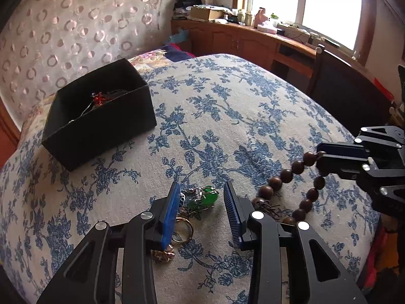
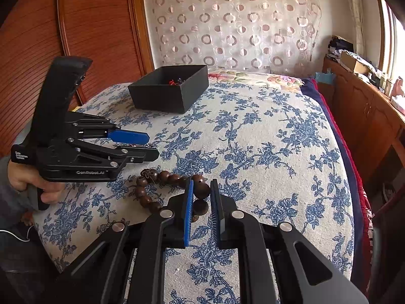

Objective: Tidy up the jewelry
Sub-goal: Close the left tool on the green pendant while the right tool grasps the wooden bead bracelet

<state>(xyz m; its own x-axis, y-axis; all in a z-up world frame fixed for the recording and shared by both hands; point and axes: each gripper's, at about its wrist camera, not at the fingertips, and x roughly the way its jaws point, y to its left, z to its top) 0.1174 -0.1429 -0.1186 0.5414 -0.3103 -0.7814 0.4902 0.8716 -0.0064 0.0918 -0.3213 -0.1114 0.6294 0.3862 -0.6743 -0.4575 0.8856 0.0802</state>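
On the blue-flowered bedspread [image 1: 227,101] lies a small heap of jewelry. A green pendant [image 1: 209,197] sits between the blue pads of my left gripper [image 1: 202,190], which is open, with the pads clear of it. A gold ring [image 1: 182,230] and a gold piece [image 1: 163,252] lie by its left finger. My right gripper [image 2: 202,185] is shut on a brown wooden bead bracelet [image 2: 146,192], one bead pinched between the pads; the rest of the loop trails left on the bed. From the left wrist, that gripper [image 1: 320,157] and the bracelet [image 1: 286,177] show at right.
An open black box [image 1: 101,136] with red and dark jewelry inside [image 1: 98,98] stands at the far left of the bed, also the black box [image 2: 162,101]. A hand [image 2: 27,182] holds the left gripper [image 2: 153,145]. A cluttered wooden cabinet [image 1: 240,38] runs under the window.
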